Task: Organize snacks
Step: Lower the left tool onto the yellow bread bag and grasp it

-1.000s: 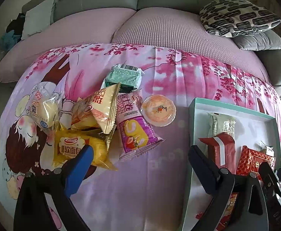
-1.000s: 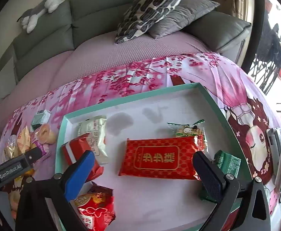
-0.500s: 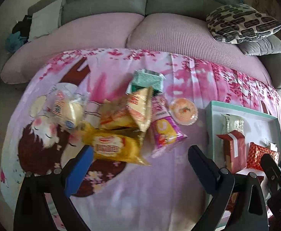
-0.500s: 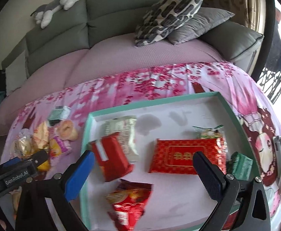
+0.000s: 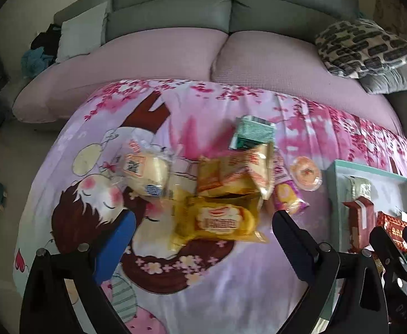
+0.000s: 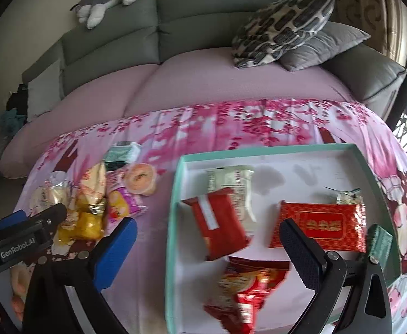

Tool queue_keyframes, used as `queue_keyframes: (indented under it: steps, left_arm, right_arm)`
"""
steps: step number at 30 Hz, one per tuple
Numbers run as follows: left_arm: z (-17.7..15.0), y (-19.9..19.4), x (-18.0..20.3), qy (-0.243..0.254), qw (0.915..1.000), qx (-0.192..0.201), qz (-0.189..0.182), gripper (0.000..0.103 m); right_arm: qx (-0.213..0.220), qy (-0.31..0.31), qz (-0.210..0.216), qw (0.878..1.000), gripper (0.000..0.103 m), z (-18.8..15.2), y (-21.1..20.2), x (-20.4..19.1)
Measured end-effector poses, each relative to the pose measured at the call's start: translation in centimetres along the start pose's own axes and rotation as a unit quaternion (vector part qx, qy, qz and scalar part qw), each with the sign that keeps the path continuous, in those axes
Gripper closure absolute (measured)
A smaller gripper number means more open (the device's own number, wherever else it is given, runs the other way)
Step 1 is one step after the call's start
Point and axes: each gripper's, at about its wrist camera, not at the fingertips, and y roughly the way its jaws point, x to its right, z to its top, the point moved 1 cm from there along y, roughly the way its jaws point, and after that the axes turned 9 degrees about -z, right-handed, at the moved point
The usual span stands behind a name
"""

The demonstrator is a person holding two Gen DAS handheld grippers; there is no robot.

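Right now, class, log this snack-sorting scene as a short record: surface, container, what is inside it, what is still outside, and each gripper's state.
surface: pink cartoon-print cloth
container: shallow teal-rimmed white tray
inside tray: flat red foil packet, red wrapped bar, pale wrapper, crinkled red bag
outside tray: yellow bread packet, round orange jelly cup, green sachet
left gripper: open, empty
right gripper: open, empty
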Motion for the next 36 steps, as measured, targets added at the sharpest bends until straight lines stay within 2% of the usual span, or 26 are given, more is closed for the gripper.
queue_keyframes:
  steps: [7, 13, 24, 36]
  left_arm:
    - [0.5, -0.1, -3.4, -0.038, 0.9993, 0.003, -0.007, 0.004]
    - [0.8, 0.7, -5.8, -0.066, 0.9978, -0.004, -0.007, 0.004]
    - [1.7, 3.0, -7.6, -0.095, 0.9945, -0.029, -0.033, 0.004]
    - [1.4, 4.7, -5.3, -0.077, 0.9926, -0.066, -0.067, 0.004]
  right_arm:
    - [0.016, -0.006, 0.03, 0.999, 0.0, 0.2, -0.4, -2.5]
    - [0.009, -0.005, 0.067, 0.998, 0.0, 0.0, 0.1, -4.1]
    - [-0.01, -0.004, 0.037, 0.999, 0.001, 0.1, 2.1, -5.1]
    - [-0.017, -0.054, 0.008, 0.998, 0.001, -0.3, 3.3, -6.8]
